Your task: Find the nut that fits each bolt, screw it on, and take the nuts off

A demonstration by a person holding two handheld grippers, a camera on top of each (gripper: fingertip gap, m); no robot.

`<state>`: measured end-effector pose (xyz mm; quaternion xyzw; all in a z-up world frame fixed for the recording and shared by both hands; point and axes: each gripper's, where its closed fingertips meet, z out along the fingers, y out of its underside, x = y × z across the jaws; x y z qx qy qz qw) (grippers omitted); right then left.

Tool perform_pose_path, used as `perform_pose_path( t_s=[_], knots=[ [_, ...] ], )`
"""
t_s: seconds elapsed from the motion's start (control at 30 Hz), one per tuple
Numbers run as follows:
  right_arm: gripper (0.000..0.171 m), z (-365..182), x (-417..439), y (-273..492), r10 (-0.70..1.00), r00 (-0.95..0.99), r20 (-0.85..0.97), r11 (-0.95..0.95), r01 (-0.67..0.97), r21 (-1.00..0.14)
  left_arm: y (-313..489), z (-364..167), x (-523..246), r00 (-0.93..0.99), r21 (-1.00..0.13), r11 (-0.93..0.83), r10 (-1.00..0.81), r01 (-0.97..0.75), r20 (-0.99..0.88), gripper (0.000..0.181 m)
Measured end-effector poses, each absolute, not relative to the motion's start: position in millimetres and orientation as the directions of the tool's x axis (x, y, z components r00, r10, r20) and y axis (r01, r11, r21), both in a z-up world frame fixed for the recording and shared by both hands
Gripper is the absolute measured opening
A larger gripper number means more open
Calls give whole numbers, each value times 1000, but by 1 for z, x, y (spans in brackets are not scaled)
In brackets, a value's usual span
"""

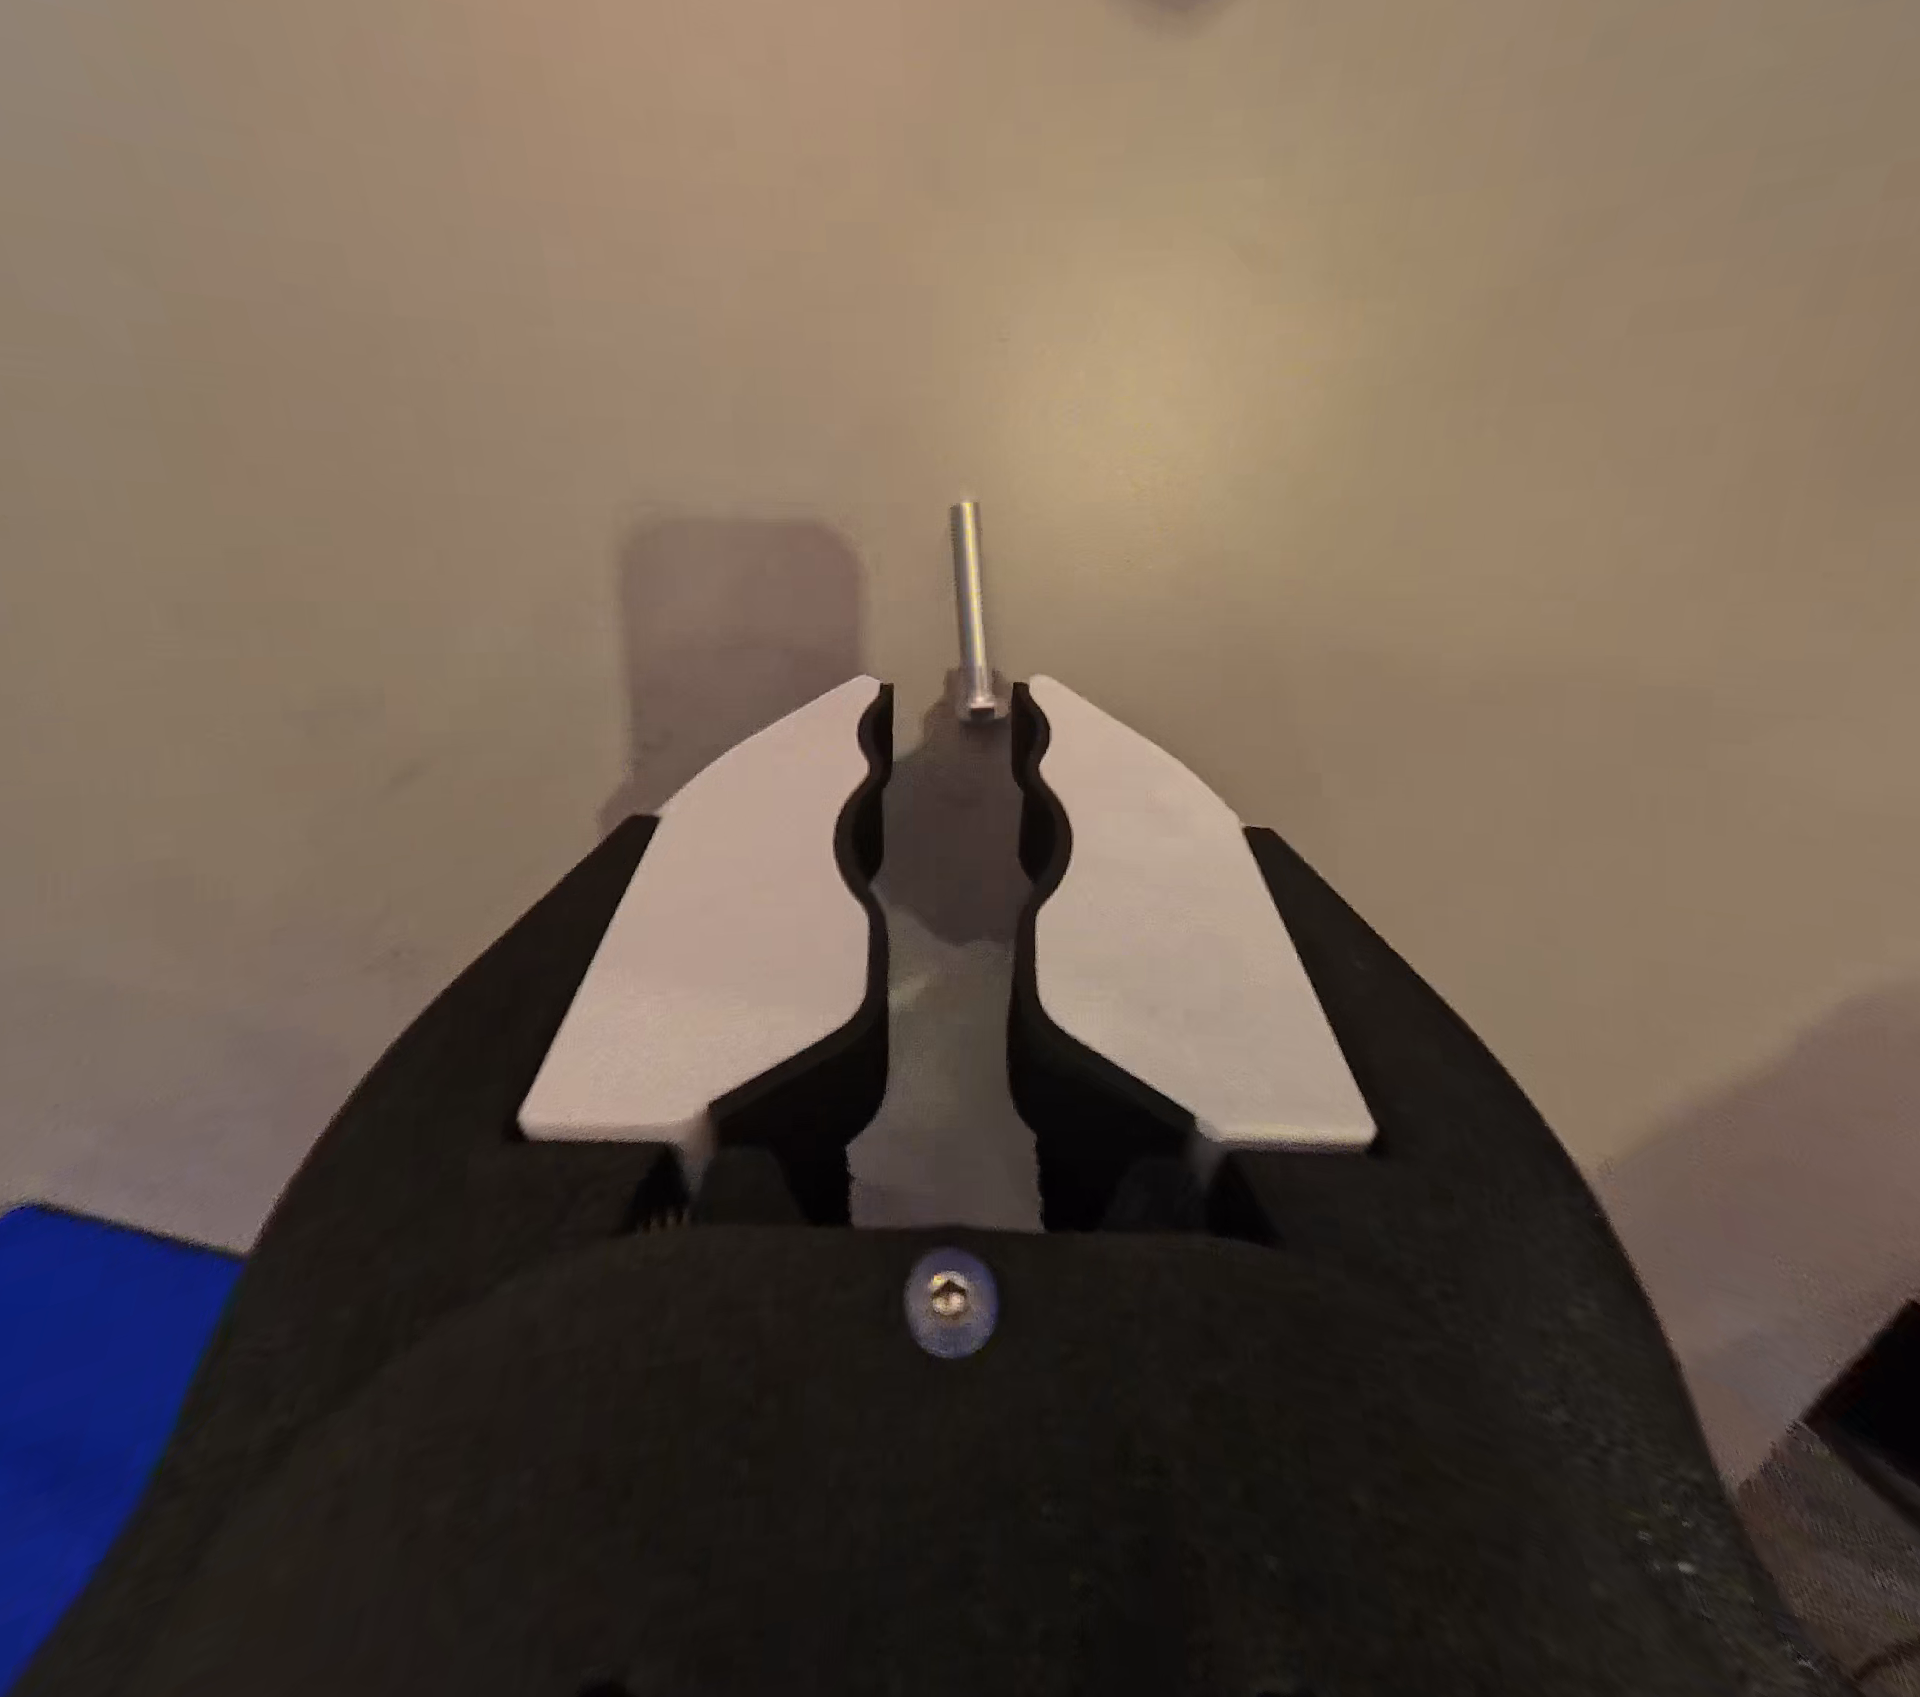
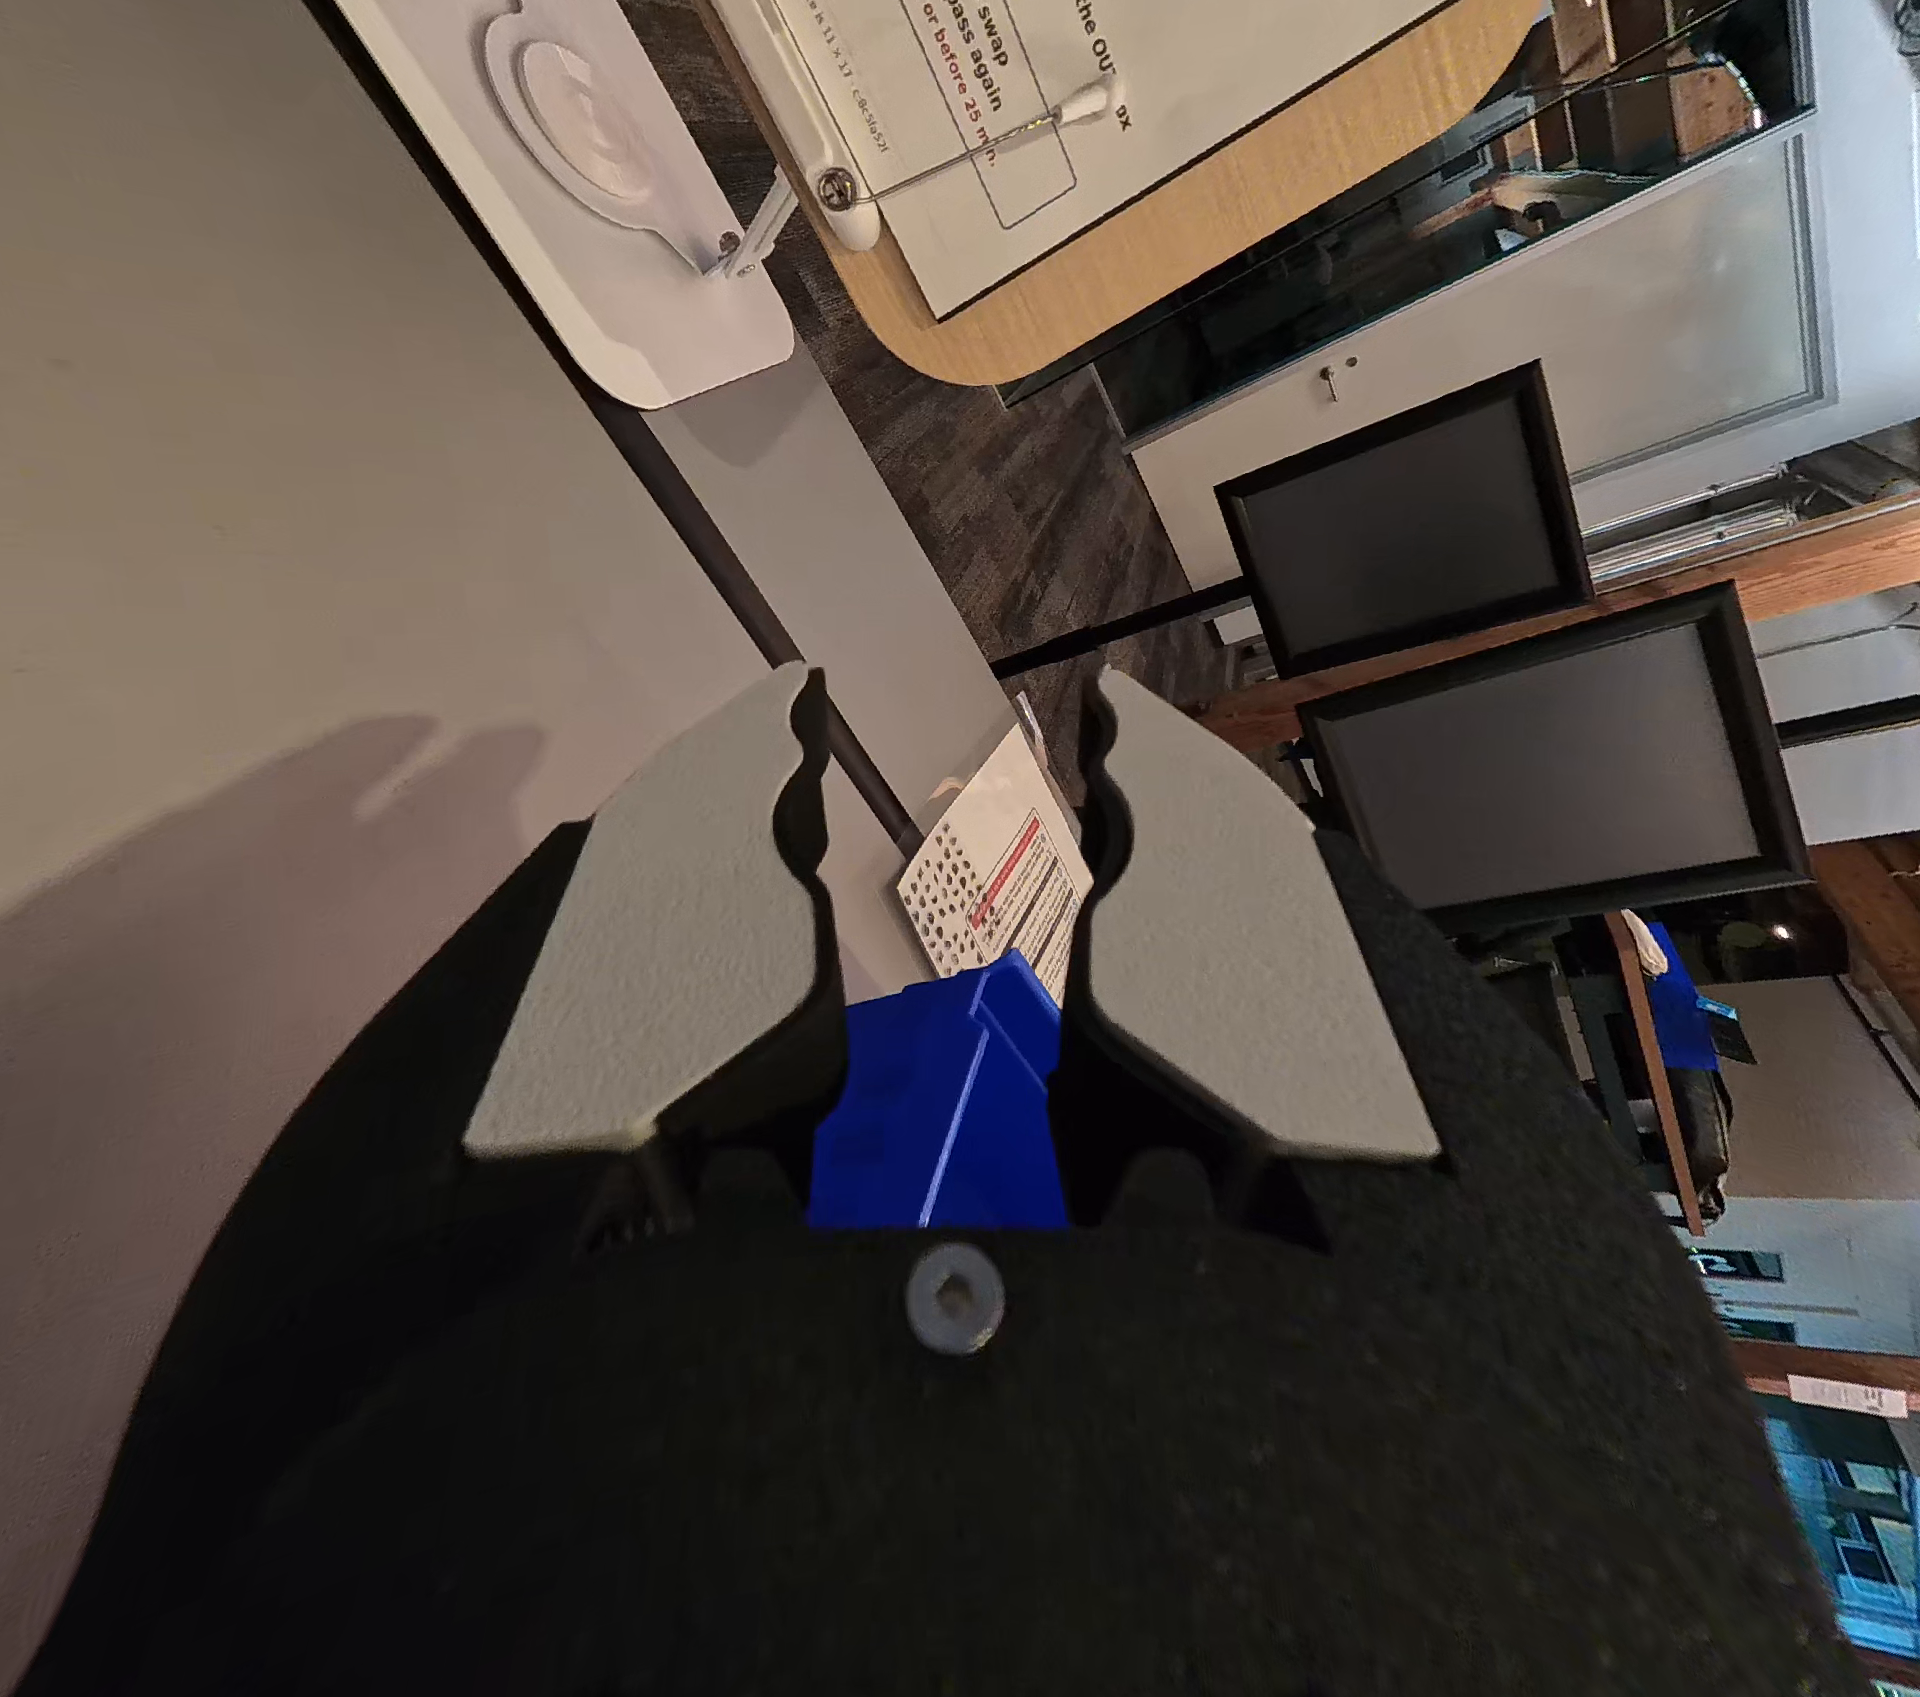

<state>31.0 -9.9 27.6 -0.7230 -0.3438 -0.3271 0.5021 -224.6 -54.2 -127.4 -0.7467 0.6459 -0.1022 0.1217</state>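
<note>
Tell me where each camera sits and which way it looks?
Left wrist view: sits on the left gripper, looking down at the table and a bolt just past its open fingers.
Right wrist view: sits on the right gripper, tilted, looking over the table edge toward monitors; its fingers are open.
Shared: the pale table and a blue bin.

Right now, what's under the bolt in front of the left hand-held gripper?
The bolt lies on the bare beige table, head just ahead of the open left hand-held gripper. No nut shows.
</note>
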Motion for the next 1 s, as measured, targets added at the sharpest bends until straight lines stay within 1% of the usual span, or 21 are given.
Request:
perform_pose_path(
  t_s=[0.07, 0.13, 0.2, 0.27, 0.3, 0.33, 0.37, 0.4, 0.47, 0.5, 0.57, 0.63, 0.73, 0.87, 1.0],
  knots=[
    [46, 28, 31, -10, 167, 547, 821, -259, 827, -499, -50, -94, -236, 167, -379, -145, -986, -914, -26, 21],
    [46, 29, 29, -10, 166, 547, 820, -253, 828, -501, -38, -53, -265, 219, -445, -155, -971, -882, -98, 21],
    [46, 30, 27, -11, 173, 547, 819, -254, 828, -500, -30, -16, -310, 320, -509, -216, -939, -833, -124, 22],
    [46, 34, 24, -15, 162, 535, 829, -255, 834, -489, -23, 4, -364, 426, -540, -296, -896, -788, -129, 20],
    [46, 37, 20, -17, 154, 534, 831, -244, 836, -492, -19, 8, -392, 470, -553, -326, -872, -767, -138, 10],
    [45, 40, 15, -19, 153, 538, 829, -232, 835, -498, -16, 6, -419, 508, -561, -359, -852, -746, -129, 6],
    [45, 42, 10, -20, 153, 540, 828, -224, 835, -503, -16, 1, -442, 533, -559, -398, -841, -728, -96, 6],
    [45, 44, 6, -22, 152, 538, 829, -218, 837, -503, -17, -5, -460, 544, -565, -433, -838, -703, -35, 6],
    [45, 46, -1, -24, 151, 529, 835, -224, 841, -493, -30, -20, -475, 487, -585, -482, -858, -652, 165, 7],
    [46, 46, -4, -26, 153, 527, 836, -238, 841, -487, -36, -27, -479, 458, -581, -516, -850, -630, 258, 8],
    [48, 48, -13, -30, 156, 533, 831, -245, 836, -491, -45, -41, -486, 431, -519, -595, -803, -613, 412, 11],
    [47, 53, -27, -34, 161, 544, 824, -220, 833, -507, -45, -51, -487, 426, -468, -636, -766, -614, 481, 12],
    [47, 61, -42, -39, 152, 535, 831, -188, 841, -507, -46, -70, -480, 393, -404, -618, -763, -674, 513, 11],
    [47, 60, -47, -40, 158, 531, 833, -183, 844, -504, -44, -87, -466, 394, -319, -610, -748, -726, 534, 11],
    [47, 56, -40, -40, 163, 536, 829, -199, 840, -504, -39, -87, -459, 438, -279, -588, -779, -759, 449, 13]
  ],
)
